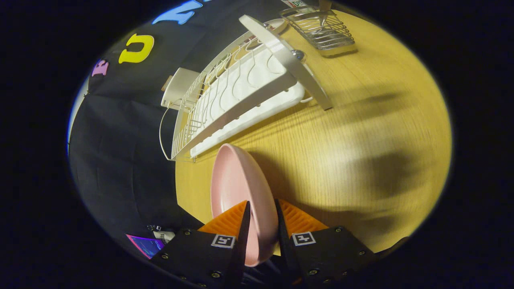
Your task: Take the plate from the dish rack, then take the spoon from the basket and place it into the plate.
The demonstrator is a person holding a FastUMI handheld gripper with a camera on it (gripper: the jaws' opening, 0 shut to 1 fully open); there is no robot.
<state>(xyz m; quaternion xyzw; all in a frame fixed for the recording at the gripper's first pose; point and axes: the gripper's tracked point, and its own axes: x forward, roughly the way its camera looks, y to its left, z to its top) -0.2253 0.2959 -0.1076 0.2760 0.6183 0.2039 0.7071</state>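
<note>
The pink plate [237, 188] stands on edge at lower centre, its rim pinched between the two orange fingers [229, 220] of the gripper [262, 212], which is closed down to the rim's thickness. It hangs above the wooden table [361, 132]. The white rack [241, 92] lies beyond, upper centre. The wire basket [321, 30] sits at the top, a spoon [322, 14] in it.

The gripper camera is riding on the tongs [262, 224], tilted sideways, looking close over the counter [361, 140] toward the dish rack [237, 100].
</note>
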